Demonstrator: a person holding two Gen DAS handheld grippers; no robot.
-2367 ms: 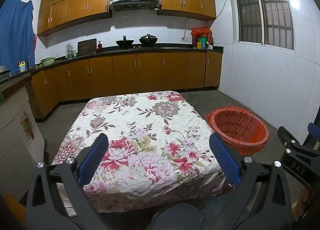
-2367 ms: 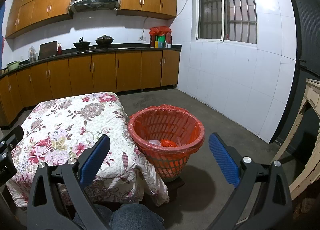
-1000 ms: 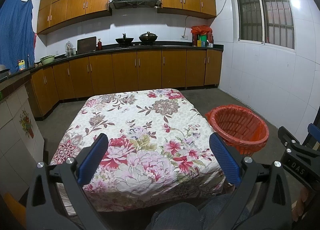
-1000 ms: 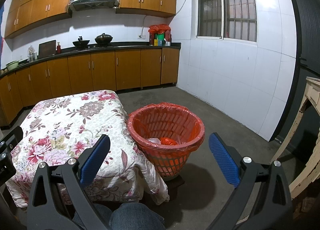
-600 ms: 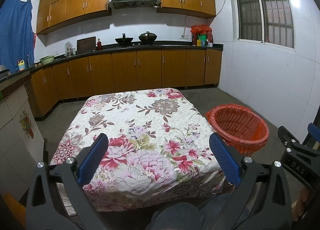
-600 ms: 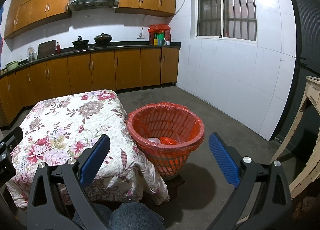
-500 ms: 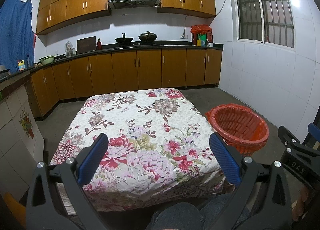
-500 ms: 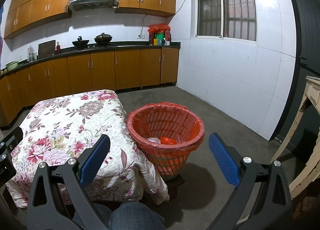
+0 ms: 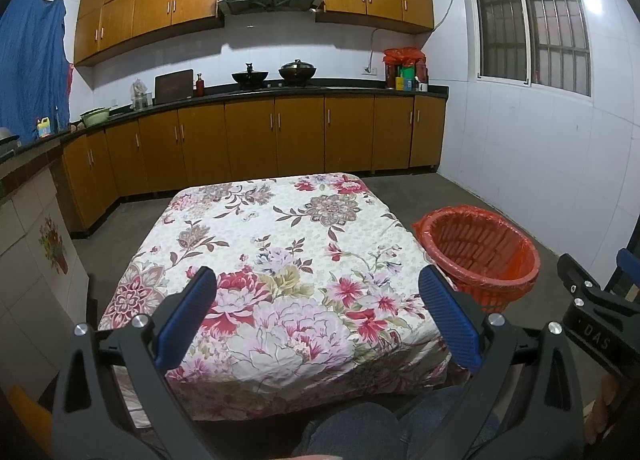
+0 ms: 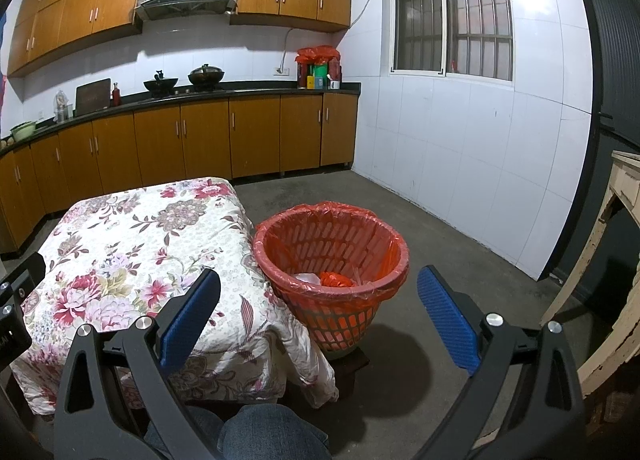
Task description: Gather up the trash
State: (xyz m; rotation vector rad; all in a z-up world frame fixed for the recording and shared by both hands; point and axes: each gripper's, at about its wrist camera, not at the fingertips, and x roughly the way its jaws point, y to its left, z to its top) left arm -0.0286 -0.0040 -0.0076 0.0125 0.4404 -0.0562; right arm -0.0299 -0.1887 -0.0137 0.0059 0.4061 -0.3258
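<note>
An orange basket lined with a red bag stands on the floor at the right side of the table; it also shows in the left wrist view. Inside lie a crumpled red piece and white scraps. The table with a floral cloth carries no loose item that I can see. My left gripper is open and empty above the table's near edge. My right gripper is open and empty, held in front of the basket.
Wooden cabinets and a dark counter with pots run along the far wall. A white tiled wall is to the right. A worn wooden piece of furniture stands at the far right. My knee is below the grippers.
Both views have shifted very slightly, so table and basket sit a little higher in frame than 2.4 s ago. Both grippers stay open and empty.
</note>
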